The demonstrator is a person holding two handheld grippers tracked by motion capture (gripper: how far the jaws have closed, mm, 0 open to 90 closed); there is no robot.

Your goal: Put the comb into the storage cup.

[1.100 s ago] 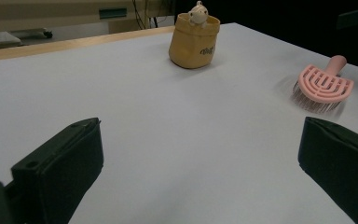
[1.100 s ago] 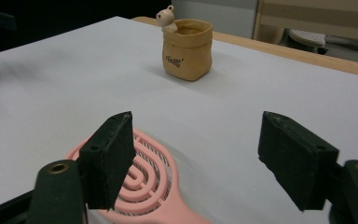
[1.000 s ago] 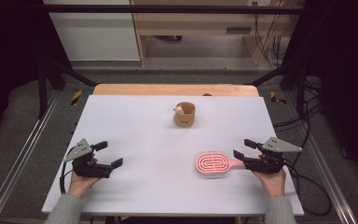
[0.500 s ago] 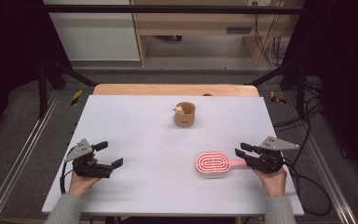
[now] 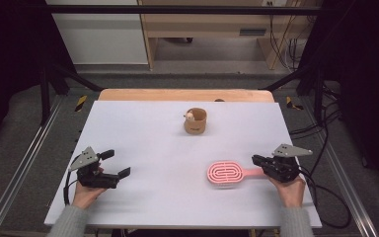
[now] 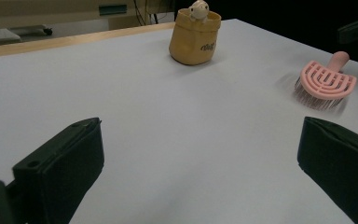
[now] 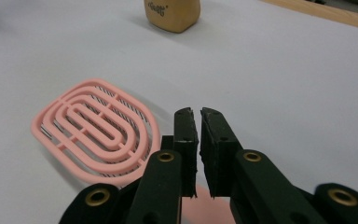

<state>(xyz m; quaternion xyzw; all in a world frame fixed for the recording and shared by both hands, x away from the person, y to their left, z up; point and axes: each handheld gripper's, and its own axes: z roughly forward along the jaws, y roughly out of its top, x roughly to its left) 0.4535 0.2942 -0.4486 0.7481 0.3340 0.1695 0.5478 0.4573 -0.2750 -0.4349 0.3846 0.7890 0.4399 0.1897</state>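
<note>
On table, right claw (image 5: 260, 163) gripping hairbrush (image 5: 227, 173)

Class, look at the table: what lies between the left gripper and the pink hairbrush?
Nothing. In the high view, the white table is bare between the left gripper and the pink hairbrush. The left gripper view agrees; the brown pot stands farther back.

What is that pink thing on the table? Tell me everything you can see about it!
It is a pink hairbrush that looks like plastic. Its oval head is made of looping ribs with open slots between them, and thin dark bristles point down from it. It lies bristles-down on the white table, at the near right, with its short handle pointing toward the person's right hand. The right tongs are shut on that handle. The tan pouch stands farther back, well apart from it.
</note>
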